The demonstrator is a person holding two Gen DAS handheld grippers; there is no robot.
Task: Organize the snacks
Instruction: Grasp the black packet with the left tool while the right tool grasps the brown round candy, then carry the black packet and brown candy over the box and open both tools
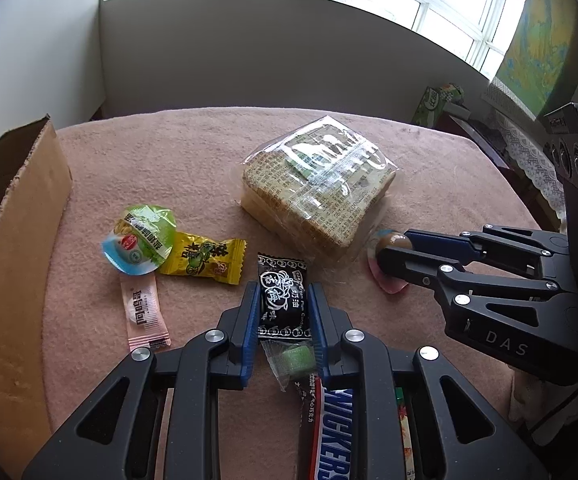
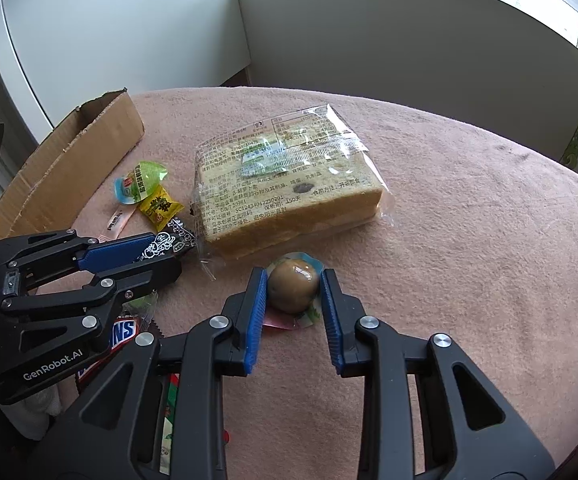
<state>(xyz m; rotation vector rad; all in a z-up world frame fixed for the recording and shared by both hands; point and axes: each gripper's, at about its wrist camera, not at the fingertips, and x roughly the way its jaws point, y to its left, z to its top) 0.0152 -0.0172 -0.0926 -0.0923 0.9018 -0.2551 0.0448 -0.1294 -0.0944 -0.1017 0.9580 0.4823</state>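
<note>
My left gripper [image 1: 283, 300] is shut on a black plum candy packet [image 1: 283, 300], which rests on the pink cloth; it also shows in the right wrist view [image 2: 165, 246]. My right gripper [image 2: 294, 286] is closed around a packaged brown egg [image 2: 293, 286], its blue pads touching both sides; the egg also shows in the left wrist view [image 1: 393, 240]. A wrapped bread loaf [image 1: 317, 192] lies in the middle. A green jelly cup [image 1: 141, 238], a yellow candy [image 1: 205, 258] and a pink sachet [image 1: 143, 312] lie to the left.
An open cardboard box [image 1: 17, 248] stands at the table's left edge. A Snickers bar [image 1: 335, 432] and a green candy [image 1: 295, 358] lie under my left gripper. The pink cloth [image 2: 469, 260] covers the round table, with a grey wall behind.
</note>
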